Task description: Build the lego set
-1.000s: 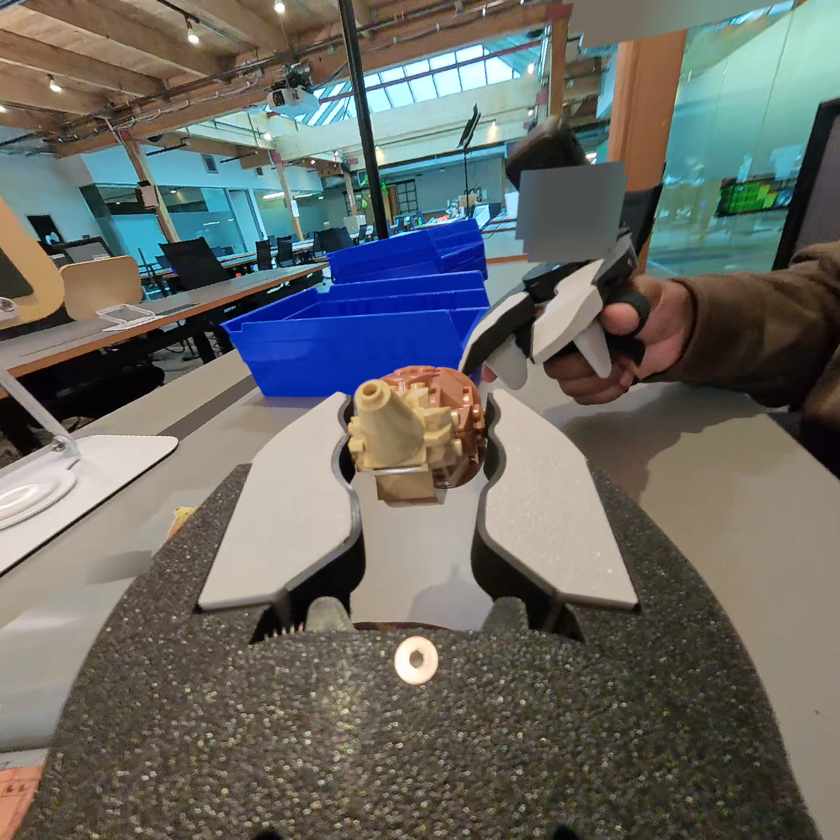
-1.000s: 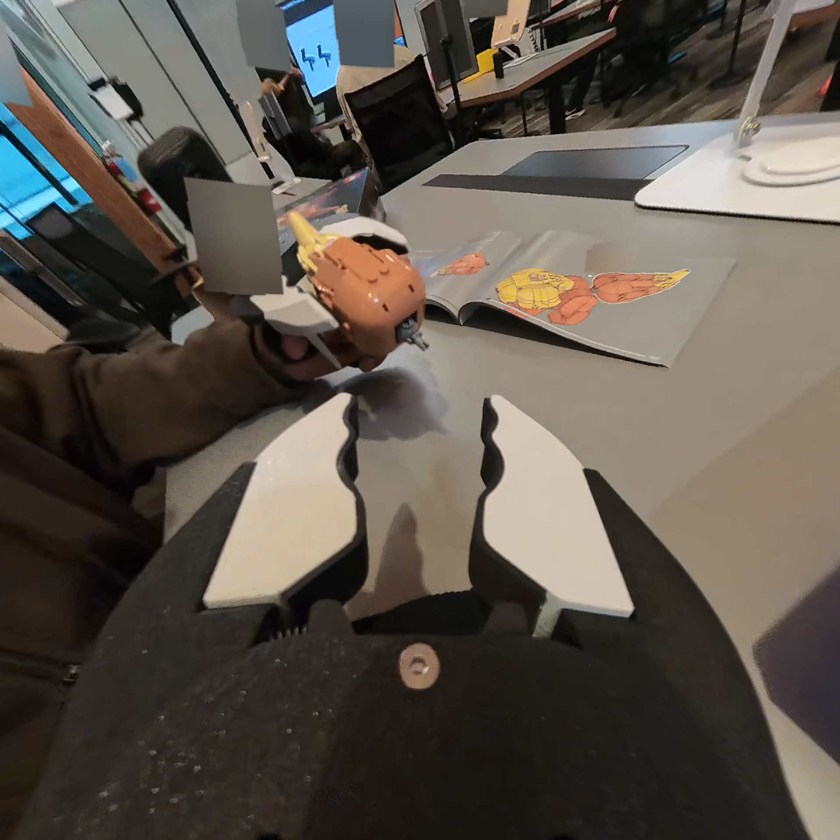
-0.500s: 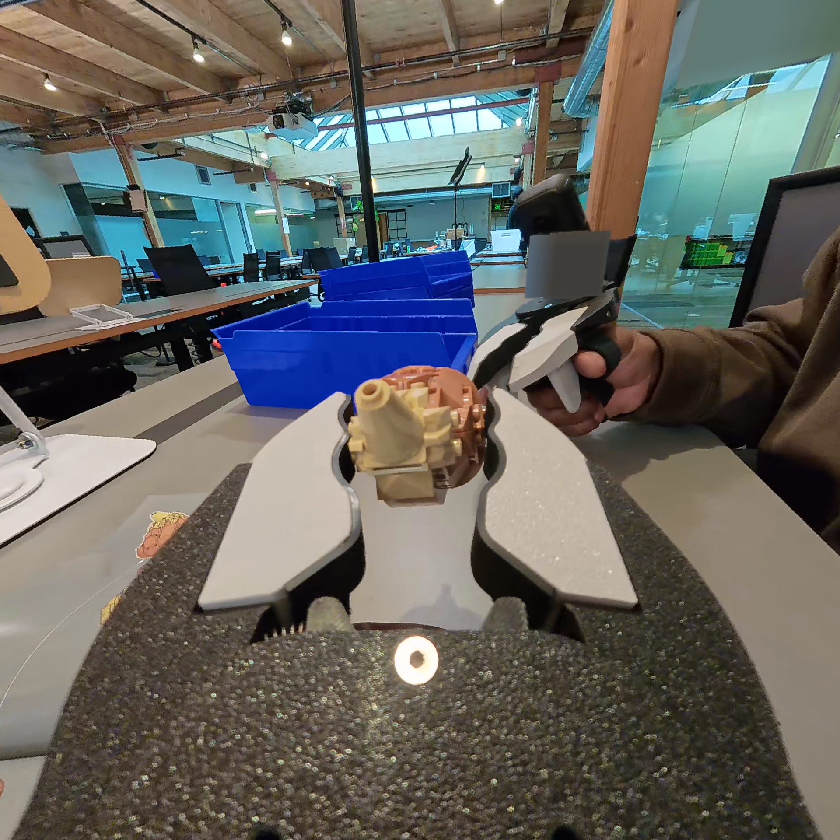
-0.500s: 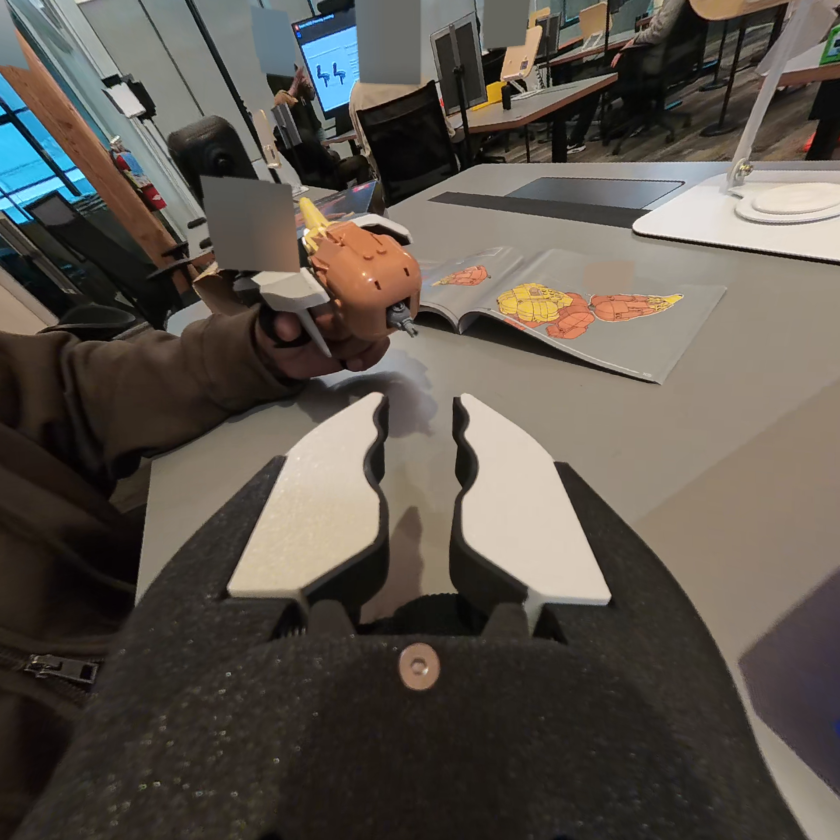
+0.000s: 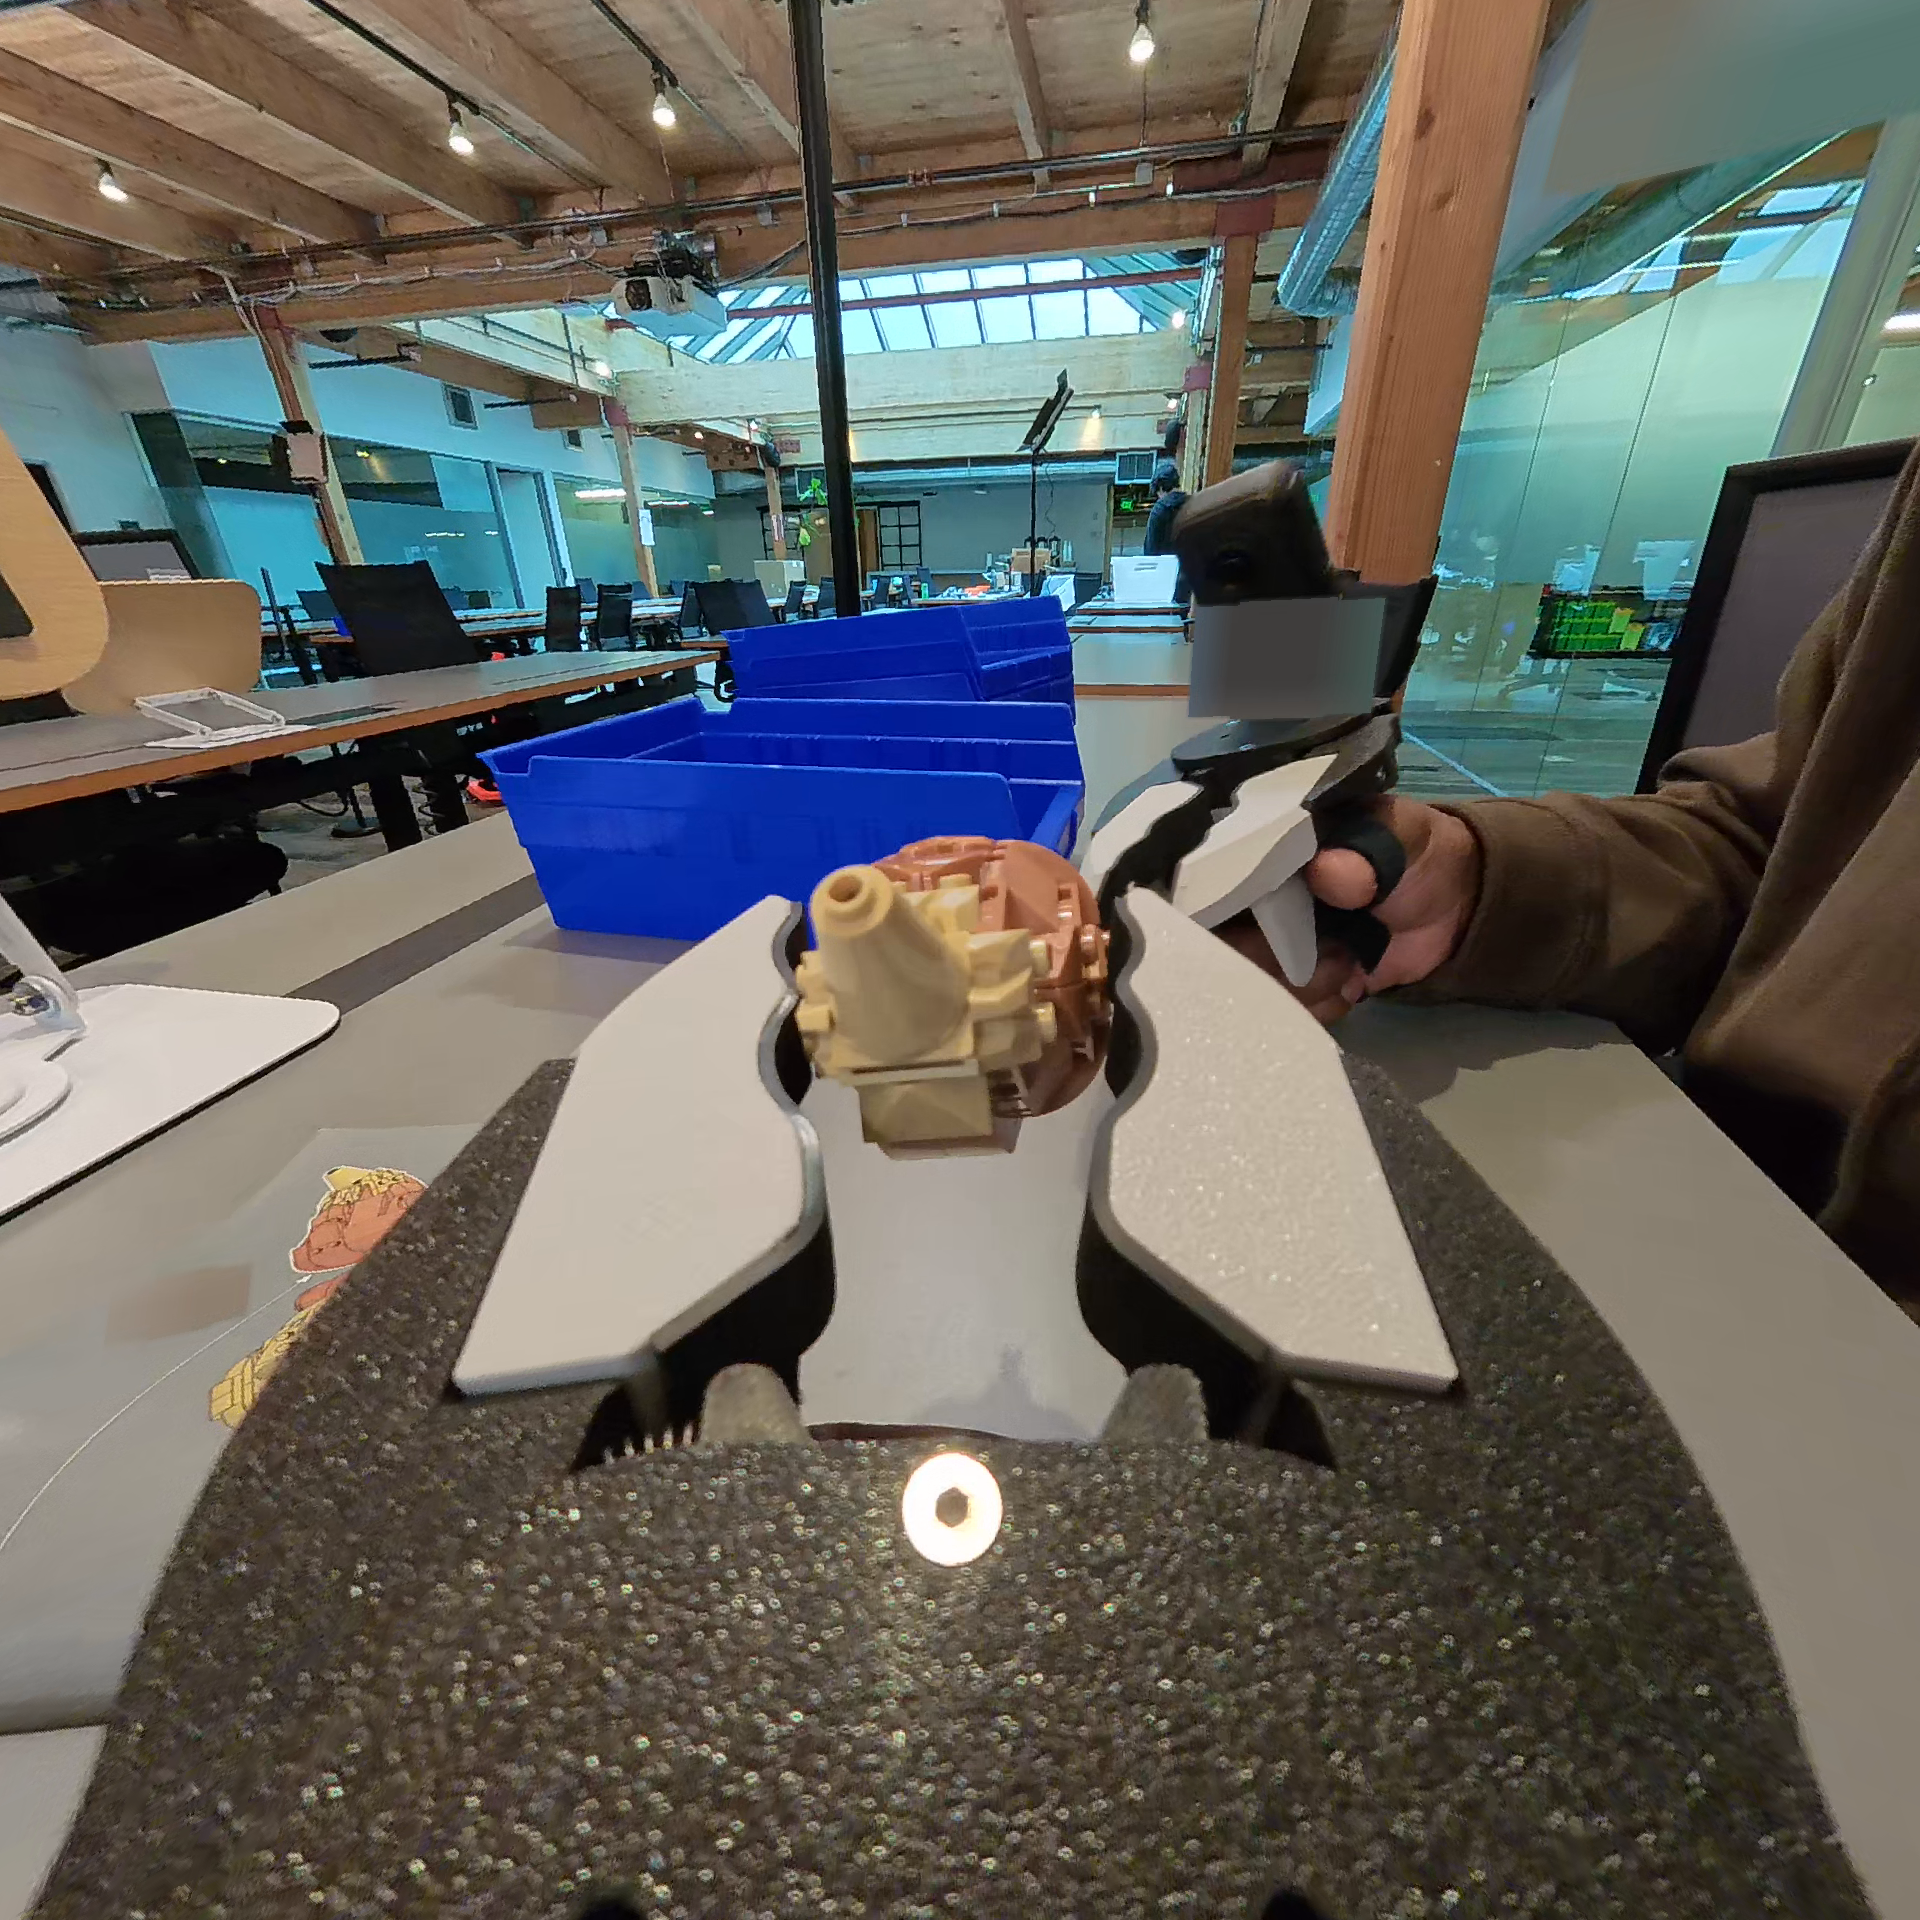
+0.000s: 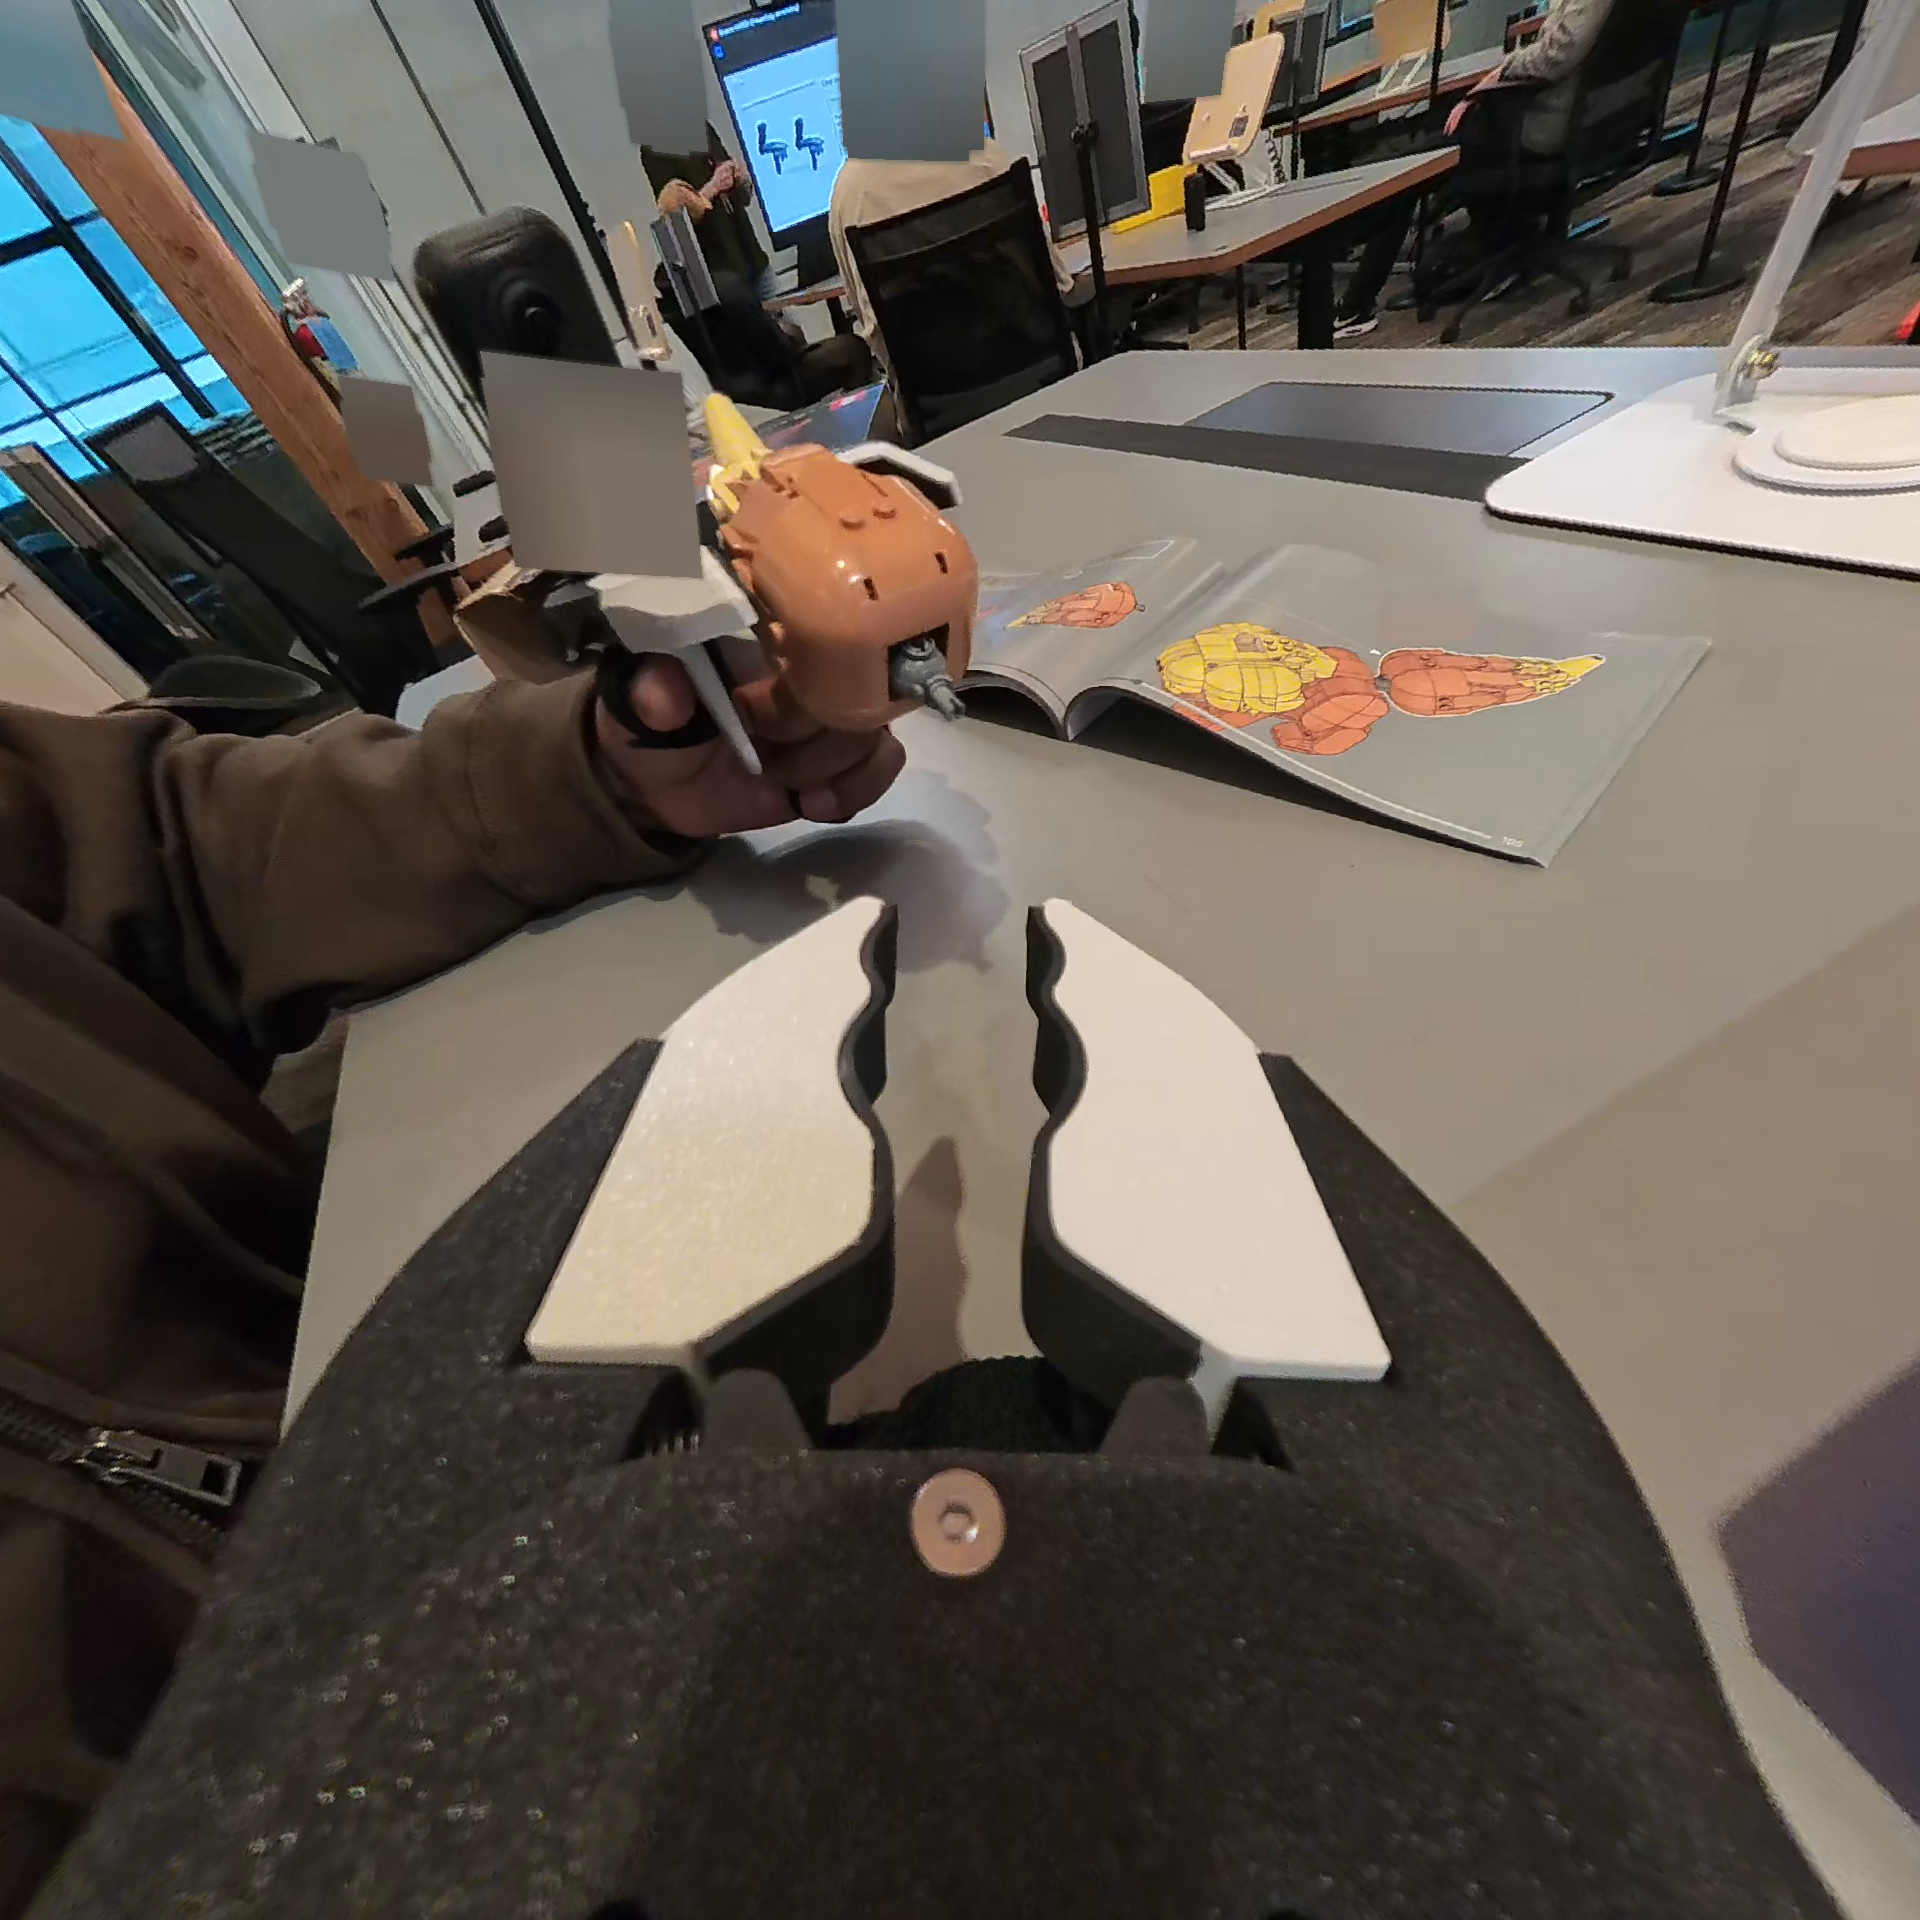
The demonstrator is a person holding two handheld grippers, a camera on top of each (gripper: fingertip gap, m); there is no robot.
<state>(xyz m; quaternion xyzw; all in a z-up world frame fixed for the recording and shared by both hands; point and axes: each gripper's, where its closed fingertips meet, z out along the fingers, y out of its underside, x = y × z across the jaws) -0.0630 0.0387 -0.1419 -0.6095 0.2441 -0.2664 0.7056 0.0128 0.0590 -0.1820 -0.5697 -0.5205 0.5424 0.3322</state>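
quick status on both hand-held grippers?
Left hand-held gripper: shut on the brown-and-tan lego assembly.
Right hand-held gripper: open, narrow gap, empty.

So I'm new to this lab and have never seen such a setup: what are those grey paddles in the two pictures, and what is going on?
The grey paddles are the two fingers of hand-held grippers; a person squeezes one in each hand, and a camera on each looks forward along its fingers. In the left wrist view, the left gripper is shut on a partly built brown and tan lego model, held above the grey table. Blue bins stand behind it. In the right wrist view, the right gripper holds nothing, its fingers a little apart. Farther off you see the person's hand with the other gripper and the same model. An open instruction booklet lies on the table.
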